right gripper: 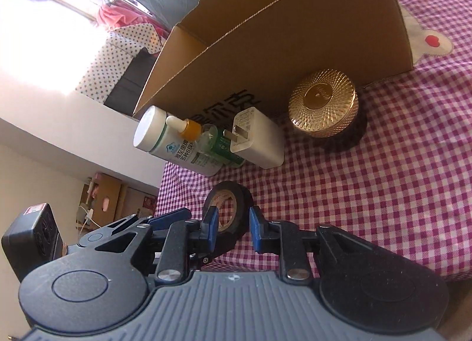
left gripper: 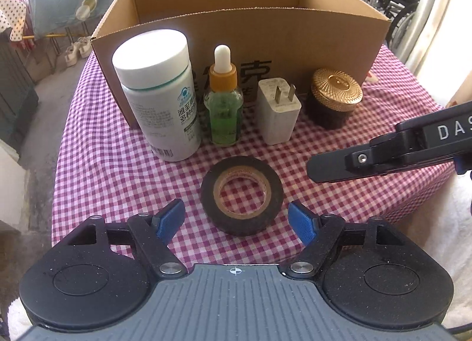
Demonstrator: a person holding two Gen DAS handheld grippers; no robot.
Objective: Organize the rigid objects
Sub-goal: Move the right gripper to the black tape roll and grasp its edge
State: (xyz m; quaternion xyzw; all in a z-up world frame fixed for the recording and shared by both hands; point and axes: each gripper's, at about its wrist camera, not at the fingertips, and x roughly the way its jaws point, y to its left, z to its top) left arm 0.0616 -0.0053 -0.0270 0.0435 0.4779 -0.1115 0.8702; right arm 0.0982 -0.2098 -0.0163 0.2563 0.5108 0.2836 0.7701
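My left gripper [left gripper: 236, 220] has its jaws spread wide, blue pads [left gripper: 169, 218] either side of the roll of black tape [left gripper: 242, 195], not touching it. The roll lies flat on the checked cloth [left gripper: 103, 149], cardboard core showing, right between my fingers. My right gripper [right gripper: 233, 230] is nearly pressed together with a narrow gap and nothing pinched; in its view the tape [right gripper: 228, 208] sits just beyond the pads, and in the left view its black finger [left gripper: 333, 168] pokes in from the right, near the roll but apart from it.

How will it handle? I'd judge it light, stiff enough across the ring to take a squeeze, with a slightly tacky vinyl edge that should grip well. Best hold: across the outer rim, pads on opposite sides, low enough not to skate over the top edge.

Beyond the tape, 4 things stand in a row against the front wall of the open cardboard box [left gripper: 236, 31]: a white pill bottle [left gripper: 159, 96], probably light and smooth-sided; a glass dropper bottle [left gripper: 224, 99] with green liquid, the fragile one, to take by the body and not the rubber bulb; a white plug charger [left gripper: 277, 111], hard and boxy, flat faces easy to clamp; a dark jar with a gold lid [left gripper: 334, 99], squat, likely heaviest. The box looks empty from here, so nothing is sorted yet.
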